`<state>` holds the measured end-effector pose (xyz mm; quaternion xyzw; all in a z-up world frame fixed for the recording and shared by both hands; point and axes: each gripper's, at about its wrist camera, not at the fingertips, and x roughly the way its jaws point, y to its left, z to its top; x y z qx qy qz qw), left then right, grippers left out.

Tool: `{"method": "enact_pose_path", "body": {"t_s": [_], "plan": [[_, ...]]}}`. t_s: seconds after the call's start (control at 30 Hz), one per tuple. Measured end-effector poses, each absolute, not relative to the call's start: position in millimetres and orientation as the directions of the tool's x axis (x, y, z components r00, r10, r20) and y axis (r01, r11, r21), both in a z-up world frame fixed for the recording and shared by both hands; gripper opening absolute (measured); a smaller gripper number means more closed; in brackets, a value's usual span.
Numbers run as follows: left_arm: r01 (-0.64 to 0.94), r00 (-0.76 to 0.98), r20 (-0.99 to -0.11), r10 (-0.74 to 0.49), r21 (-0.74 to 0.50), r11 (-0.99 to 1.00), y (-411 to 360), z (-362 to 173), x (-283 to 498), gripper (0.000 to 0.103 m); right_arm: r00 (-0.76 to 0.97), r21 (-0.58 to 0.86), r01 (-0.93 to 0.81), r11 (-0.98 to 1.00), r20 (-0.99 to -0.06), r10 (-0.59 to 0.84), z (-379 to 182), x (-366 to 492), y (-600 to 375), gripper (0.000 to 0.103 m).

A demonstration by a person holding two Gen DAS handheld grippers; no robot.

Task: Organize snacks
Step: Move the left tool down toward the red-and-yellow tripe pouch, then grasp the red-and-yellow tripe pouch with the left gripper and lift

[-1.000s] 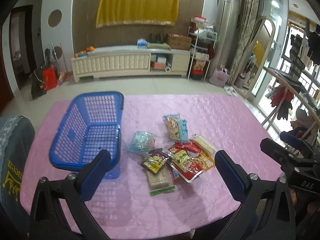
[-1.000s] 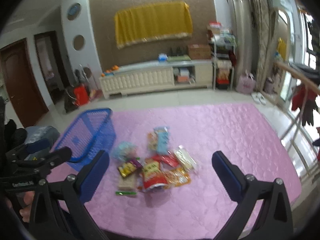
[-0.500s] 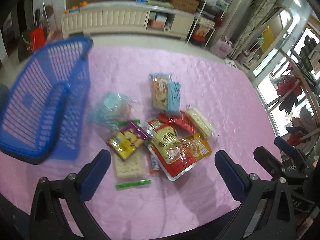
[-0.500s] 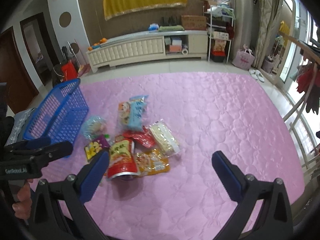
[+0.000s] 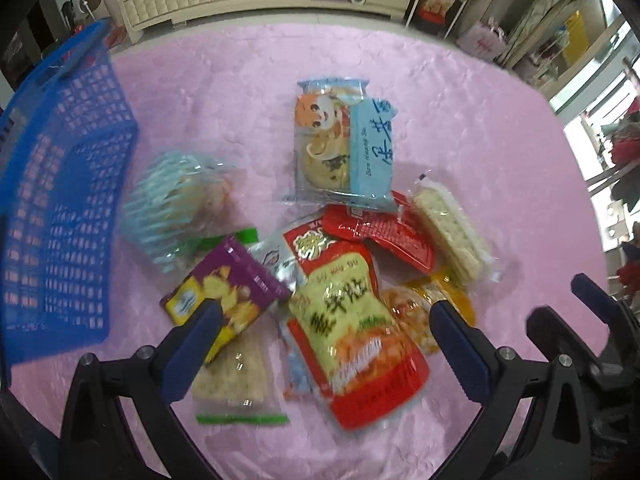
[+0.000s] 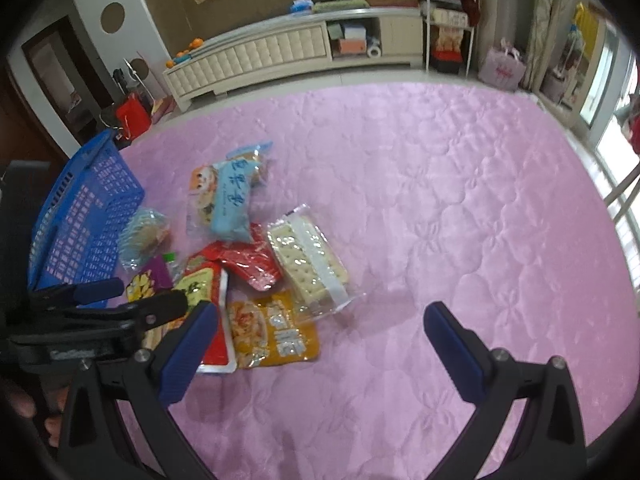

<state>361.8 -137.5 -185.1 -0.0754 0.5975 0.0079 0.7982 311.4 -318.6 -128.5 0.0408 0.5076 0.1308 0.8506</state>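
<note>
Several snack packets lie in a pile on the pink quilted tabletop [image 5: 480, 120]. A yellow-and-red packet [image 5: 352, 328] sits between the fingers of my open, empty left gripper [image 5: 324, 316], which hovers just above it. Around it lie a purple packet [image 5: 228, 284], a blue pastry packet [image 5: 348, 148], a cracker pack [image 5: 448, 232], a red packet [image 5: 384, 232], an orange packet [image 6: 272, 328] and a clear cookie bag [image 5: 180, 204]. A blue basket [image 5: 52, 208] stands at the left. My right gripper [image 6: 320, 320] is open and empty, over the pile's right edge.
The pink table [image 6: 460, 184] stretches bare to the right of the pile. The left gripper shows at the left in the right wrist view [image 6: 104, 304]. Beyond the table stand a white TV cabinet [image 6: 280, 52], a shelf rack [image 6: 448, 28] and a window side at right.
Both grippers have moved forward and down toward the snack pile, which now looks much larger. The left gripper has come over the yellow-and-red packet. Both stay open.
</note>
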Motion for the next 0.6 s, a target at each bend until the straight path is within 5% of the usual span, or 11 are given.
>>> {"method": "enact_pose_path", "body": {"t_s": [0.2,0.33,0.6], "plan": [[-0.079,0.207,-0.978,-0.013,-0.03,0.996,-150.3,-206.7,375.9,0.091,0.435,0.249,-0.151,0.957,-0.852,0.291,-137.7,315.3,-337.3,0.103],[-0.05,0.208,-0.978,-0.018,-0.029,0.998,-155.2,-200.9,381.4,0.042,0.431,0.263,-0.126,0.957,-0.854,0.292,-137.6,315.4,-351.6,0.103],[-0.015,0.175,-0.984,0.045,0.043,0.999,-171.5,-197.8,384.6,0.027,0.425,0.283,-0.124,0.951,-0.851,0.309,-130.5,306.7,-357.9,0.103]]}}
